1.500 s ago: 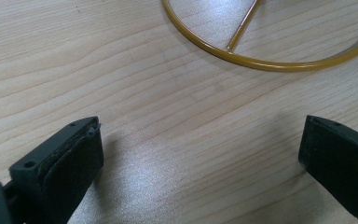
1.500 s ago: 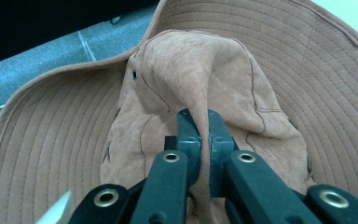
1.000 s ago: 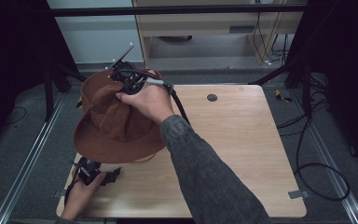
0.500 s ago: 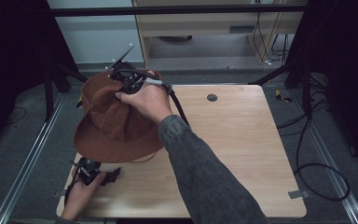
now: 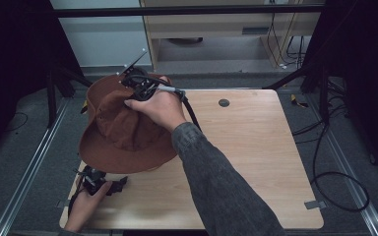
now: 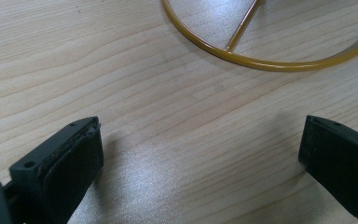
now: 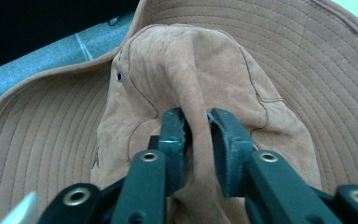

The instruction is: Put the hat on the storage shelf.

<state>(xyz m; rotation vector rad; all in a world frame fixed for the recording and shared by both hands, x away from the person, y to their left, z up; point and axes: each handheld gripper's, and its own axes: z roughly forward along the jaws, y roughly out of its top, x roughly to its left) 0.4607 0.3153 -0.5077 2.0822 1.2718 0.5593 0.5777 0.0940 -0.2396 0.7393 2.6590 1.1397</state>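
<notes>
While no label, brand or writing can be read on anything here, the hat (image 5: 123, 125) itself is plain to see: a brown, suede-like cloth hat with a wide brim stitched in close concentric rows, a soft crown creased into folds, and a small metal eyelet in the crown's side.

At the left of the high view, the left gripper (image 5: 119, 184) lies low on the near-left corner of the wooden table (image 5: 256, 147), held by the left hand (image 5: 86, 204) just in front of the hat's near brim. In the left gripper view its jaws stand wide apart with bare wood between them, gripping nothing; beyond them a yellow metal ring (image 6: 265, 60) with a spoke across it lies on the table.

Further right, the hat hangs over the table's far-left part, lifted and tilted, its brim spreading down toward the left gripper. The right hand (image 5: 157, 105) reaches across from a grey sleeve (image 5: 216, 182) and holds the right gripper (image 5: 140, 86) at the hat's top — in the right gripper view (image 7: 197, 140) the two jaws are pressed together on a pinched fold of the crown.

Against half a second ago, hat, hands and grippers sit in almost the same places — any shift is too slight to tell.
</notes>
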